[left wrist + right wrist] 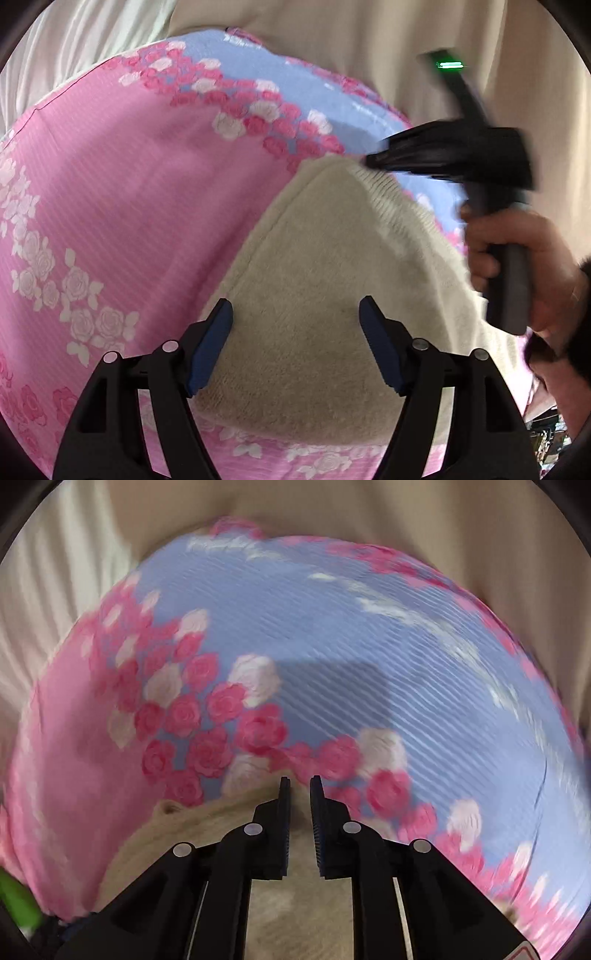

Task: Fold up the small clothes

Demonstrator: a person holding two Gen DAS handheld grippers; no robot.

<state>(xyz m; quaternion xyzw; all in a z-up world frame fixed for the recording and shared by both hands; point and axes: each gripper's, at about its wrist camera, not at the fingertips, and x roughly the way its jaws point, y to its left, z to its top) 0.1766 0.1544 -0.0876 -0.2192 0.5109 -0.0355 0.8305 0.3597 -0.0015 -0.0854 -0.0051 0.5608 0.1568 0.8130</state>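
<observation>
A cream fleece garment [314, 295] lies on a pink and blue floral bedspread [129, 192]. My left gripper [295, 314] is open, its blue-padded fingers spread just above the garment's near part, holding nothing. My right gripper [373, 160] shows blurred in the left wrist view, its tip at the garment's far ribbed corner. In the right wrist view the right gripper [300, 781] has its jaws close together with a narrow gap, over the garment's edge [221, 812]. I cannot tell whether cloth is pinched between them.
The floral bedspread [369, 646] covers most of both views. Beige bedding [369, 37] and pale pleated fabric [74, 44] lie beyond it. A person's hand [517, 258] holds the right gripper's handle. A green thing [14, 897] sits at the lower left edge.
</observation>
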